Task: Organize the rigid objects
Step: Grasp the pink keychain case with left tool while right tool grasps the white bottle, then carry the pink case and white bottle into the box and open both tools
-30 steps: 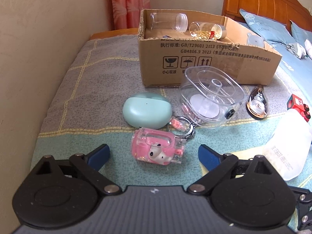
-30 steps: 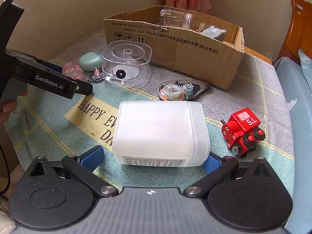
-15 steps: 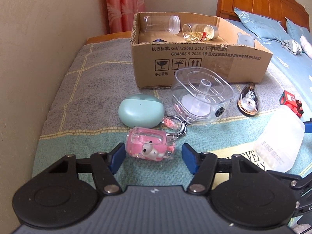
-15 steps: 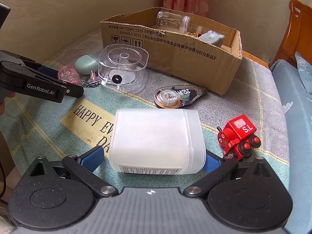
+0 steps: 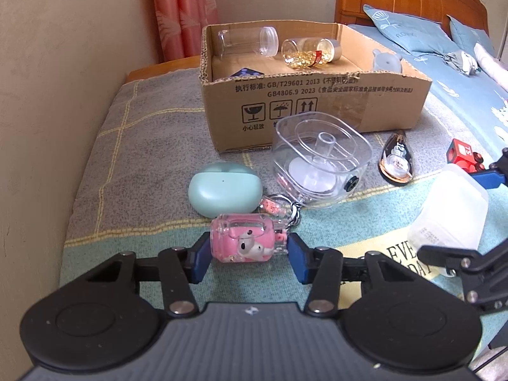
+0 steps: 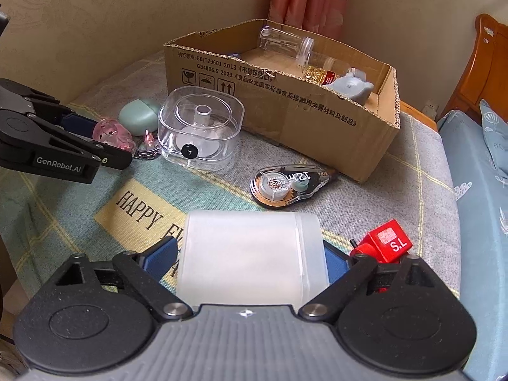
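- Already, the left gripper had clamped its blue pads on the pink transparent earbud case, lying on the blanket before the cardboard box.
- The right gripper had just been closing and squeezed the frosted white plastic container.
- The case's keyring might snag the clear plastic tub on lifting.

Between the front objects and the cardboard box the way is crowded — the clear plastic container sits just before the box wall, with the mint case beside it and the correction tape lying near the box's front wall. The blanket left of the mint case, toward the wall, lies bare. Inside the box, two jars and a grey piece line the far side — its middle floor is open.
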`<state>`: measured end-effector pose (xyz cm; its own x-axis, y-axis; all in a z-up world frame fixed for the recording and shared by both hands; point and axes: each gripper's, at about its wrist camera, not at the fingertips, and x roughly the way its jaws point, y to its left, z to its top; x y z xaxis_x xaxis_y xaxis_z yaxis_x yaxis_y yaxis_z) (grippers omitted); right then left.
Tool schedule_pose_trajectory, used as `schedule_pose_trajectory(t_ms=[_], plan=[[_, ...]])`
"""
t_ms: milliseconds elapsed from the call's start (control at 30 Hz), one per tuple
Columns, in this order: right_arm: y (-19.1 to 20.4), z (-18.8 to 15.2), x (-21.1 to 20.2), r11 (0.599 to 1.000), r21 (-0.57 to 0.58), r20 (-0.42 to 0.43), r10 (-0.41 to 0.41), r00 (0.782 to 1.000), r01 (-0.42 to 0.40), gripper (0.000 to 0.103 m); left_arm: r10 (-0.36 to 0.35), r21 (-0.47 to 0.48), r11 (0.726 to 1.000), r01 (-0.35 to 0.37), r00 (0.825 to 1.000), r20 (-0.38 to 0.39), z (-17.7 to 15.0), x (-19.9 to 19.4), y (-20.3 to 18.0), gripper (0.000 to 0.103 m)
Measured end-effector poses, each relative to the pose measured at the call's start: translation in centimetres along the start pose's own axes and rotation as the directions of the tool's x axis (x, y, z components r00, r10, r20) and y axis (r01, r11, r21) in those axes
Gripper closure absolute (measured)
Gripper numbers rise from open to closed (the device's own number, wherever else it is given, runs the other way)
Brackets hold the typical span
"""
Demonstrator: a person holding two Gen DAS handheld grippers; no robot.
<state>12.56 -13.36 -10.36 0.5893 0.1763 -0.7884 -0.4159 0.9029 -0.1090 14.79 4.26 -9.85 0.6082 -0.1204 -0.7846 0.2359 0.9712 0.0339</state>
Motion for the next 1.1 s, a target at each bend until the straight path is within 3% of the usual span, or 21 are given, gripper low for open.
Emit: schedule_pose_trajectory(t_ms=[367, 667, 1100], plan=[[-0.6, -0.1, -1.0, 0.998, -0.041, -0.034, 0.051, 0.998, -0.053, 0.017, -0.044, 0.057, 0.997, 0.046, 0.999, -0.025, 0.0, -2.2, -0.6, 0.054], [-1.6, 1.3, -3.6, 0.99, -0.067, -0.005, 0.12, 0.993, -0.12, 0.017, -0.066, 0.119, 0.99, 0.07, 0.997, -0.037, 0.9, -4.9, -1.4, 0.054], [-3.0, 3.7, -5.1, 0.984, -0.114, 0.053, 0.143, 0.988, -0.136, 0.017, -0.075, 0.171, 0.983, 0.069, 0.997, 0.028, 4.3, -8.5, -2.1, 0.054]])
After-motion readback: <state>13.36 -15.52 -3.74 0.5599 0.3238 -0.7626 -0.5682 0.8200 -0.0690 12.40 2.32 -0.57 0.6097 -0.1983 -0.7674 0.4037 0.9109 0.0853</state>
